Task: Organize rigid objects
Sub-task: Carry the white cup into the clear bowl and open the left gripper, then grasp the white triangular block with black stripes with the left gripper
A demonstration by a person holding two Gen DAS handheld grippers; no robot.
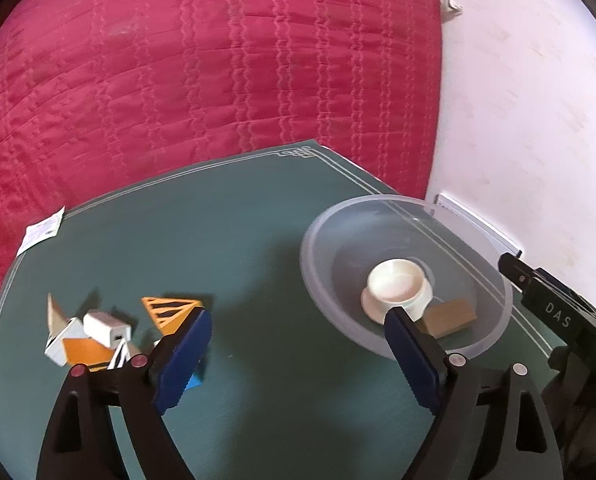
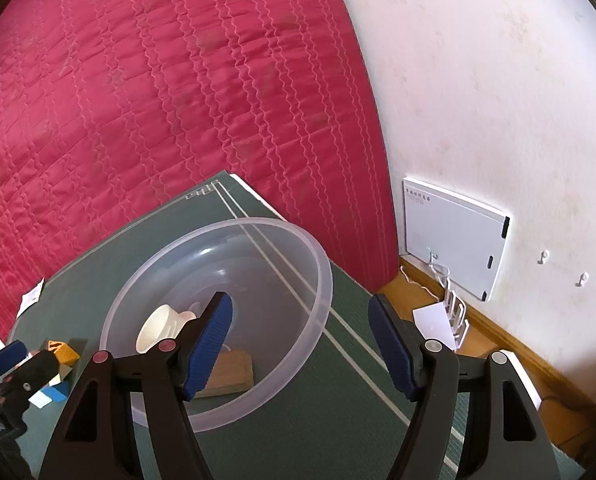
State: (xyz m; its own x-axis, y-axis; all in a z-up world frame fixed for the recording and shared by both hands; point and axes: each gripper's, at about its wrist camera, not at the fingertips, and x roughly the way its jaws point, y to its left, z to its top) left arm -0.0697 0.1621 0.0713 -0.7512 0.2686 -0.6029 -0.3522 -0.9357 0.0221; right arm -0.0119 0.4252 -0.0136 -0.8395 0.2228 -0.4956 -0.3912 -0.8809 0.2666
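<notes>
The left gripper stood with jaws wide and empty over the green bench, as did the right gripper. The clear bowl, right of frame, held a white cup and wooden block. The tangled pile at lower left could scatter if the jaws nudged the white charger sideways

light: bright daylight, soft shadows toward 1 o'clock | wall: washed out | blur: slight | edges: fisheye bending, dark corners
</notes>
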